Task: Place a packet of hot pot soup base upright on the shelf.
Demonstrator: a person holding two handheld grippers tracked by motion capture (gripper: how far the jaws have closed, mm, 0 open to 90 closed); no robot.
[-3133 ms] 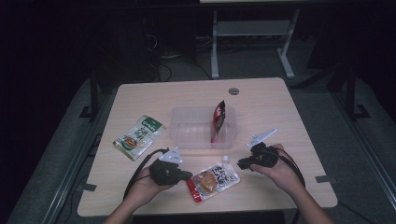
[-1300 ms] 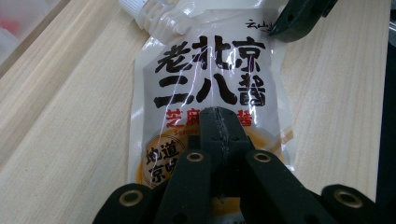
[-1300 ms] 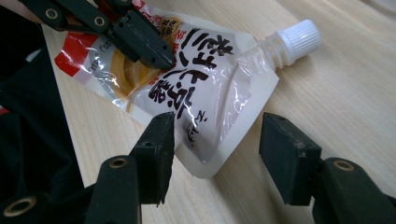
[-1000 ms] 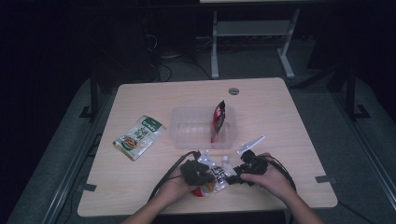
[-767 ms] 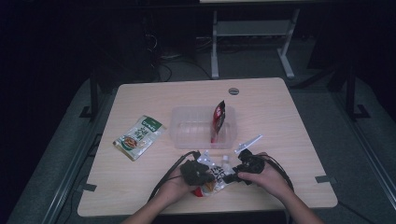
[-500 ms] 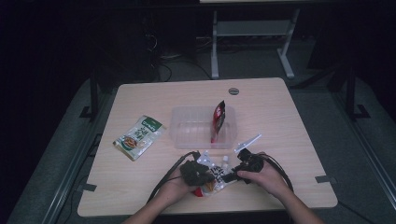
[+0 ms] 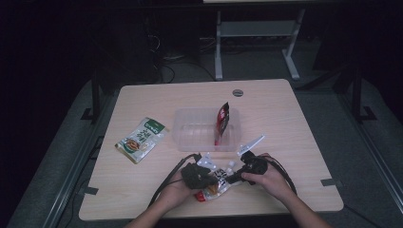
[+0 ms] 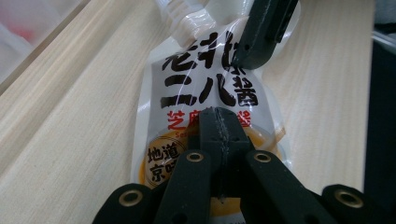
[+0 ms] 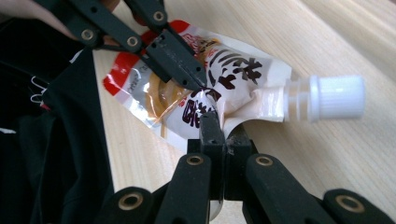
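A white spout pouch (image 7: 209,190) with black lettering, a red bottom edge and a white screw cap (image 9: 336,95) lies flat on the wooden table near its front edge. My left gripper (image 7: 213,180) comes in from the left. Its jaws are shut, with their tips (image 8: 219,122) pinching the printed face of the pouch (image 8: 196,93). My right gripper (image 7: 231,177) comes in from the right. Its jaws have just been closing and now stand shut (image 9: 219,126) on the crumpled film of the pouch (image 9: 243,79) beside the spout. The left gripper (image 9: 194,79) meets the pouch just above them.
A clear plastic container (image 7: 190,137) sits mid-table behind the hands, with a red packet (image 7: 222,121) upright at its right end. A green packet (image 7: 141,140) lies flat to the left. A round grommet (image 7: 237,92) marks the far edge.
Three seconds ago both grippers rested apart on either side of the pouch; both have since moved in onto it. Over the last second the hands have barely shifted.
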